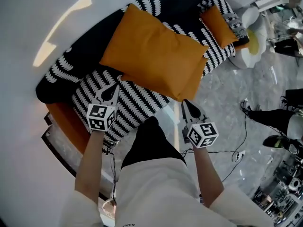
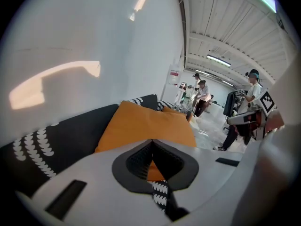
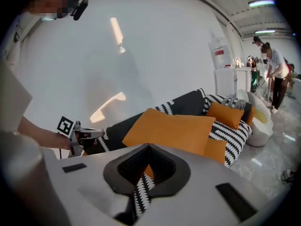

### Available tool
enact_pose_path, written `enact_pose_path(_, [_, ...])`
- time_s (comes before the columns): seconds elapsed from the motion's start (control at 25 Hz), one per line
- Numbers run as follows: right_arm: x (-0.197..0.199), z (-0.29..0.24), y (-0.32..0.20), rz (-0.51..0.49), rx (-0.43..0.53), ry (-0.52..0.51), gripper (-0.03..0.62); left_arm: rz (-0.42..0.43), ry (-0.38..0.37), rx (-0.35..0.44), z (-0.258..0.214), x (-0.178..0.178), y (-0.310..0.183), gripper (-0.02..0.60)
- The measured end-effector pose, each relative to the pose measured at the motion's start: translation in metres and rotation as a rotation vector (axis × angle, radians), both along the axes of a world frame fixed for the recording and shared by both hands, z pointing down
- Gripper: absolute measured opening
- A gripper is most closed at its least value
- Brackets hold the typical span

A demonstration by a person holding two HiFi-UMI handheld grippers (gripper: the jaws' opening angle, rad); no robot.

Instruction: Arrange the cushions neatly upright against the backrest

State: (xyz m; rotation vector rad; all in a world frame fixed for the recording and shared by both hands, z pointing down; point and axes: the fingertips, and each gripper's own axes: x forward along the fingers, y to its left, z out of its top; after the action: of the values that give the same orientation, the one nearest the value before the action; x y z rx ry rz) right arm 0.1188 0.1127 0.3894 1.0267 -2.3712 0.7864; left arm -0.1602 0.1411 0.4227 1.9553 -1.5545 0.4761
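A large orange cushion (image 1: 154,51) lies flat on the black-and-white patterned sofa (image 1: 137,108), partly over a second orange cushion (image 1: 195,79). A small orange cushion (image 1: 218,25) leans at the sofa's far end. My left gripper (image 1: 114,89) hovers shut and empty over the seat, just short of the big cushion's near corner. My right gripper (image 1: 186,103) is shut and empty off the sofa's front edge, below the second cushion. The big cushion (image 2: 141,126) fills the left gripper view; in the right gripper view it (image 3: 174,131) lies ahead, with the small cushion (image 3: 226,114) behind it.
A white flower-shaped seat (image 1: 251,37) stands past the sofa's far end. Cables (image 1: 236,152) and someone's dark shoes (image 1: 279,143) are on the marble floor to the right. Several people (image 2: 202,95) stand far off. A white wall (image 1: 28,27) backs the sofa.
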Motion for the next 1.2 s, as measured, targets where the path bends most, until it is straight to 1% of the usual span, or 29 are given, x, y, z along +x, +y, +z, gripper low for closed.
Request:
enact_pose_path(0.24, [0.0, 0.04, -0.024, 0.014, -0.053, -0.019, 0.023, -0.004, -0.015, -0.049, 0.025, -0.01, -0.02, 0.018])
enact_pose_path(0.44, [-0.002, 0.066, -0.036, 0.031, -0.083, -0.001, 0.023, 0.006, -0.045, -0.063, 0.037, -0.024, -0.037, 0.018])
enact_pose_path(0.52, [-0.004, 0.075, -0.035, 0.041, -0.087, 0.011, 0.023, 0.015, -0.054, -0.064, 0.049, -0.032, -0.04, 0.018])
enact_pose_path(0.72, [-0.001, 0.1, -0.045, 0.066, -0.076, 0.058, 0.023, 0.011, -0.048, -0.055, 0.089, -0.055, -0.062, 0.018])
enact_pose_path(0.88, [-0.008, 0.104, -0.051, 0.134, -0.049, 0.072, 0.023, 0.01, -0.056, -0.065, 0.109, -0.088, -0.068, 0.018])
enact_pose_path(1.0, [-0.008, 0.118, -0.051, 0.183, -0.038, 0.09, 0.023, 0.008, -0.074, -0.073, 0.131, -0.107, -0.069, 0.018])
enact_pose_path(1.2, [0.012, 0.147, -0.043, 0.229, -0.024, 0.136, 0.023, 0.005, -0.117, -0.094, 0.169, -0.123, -0.062, 0.018])
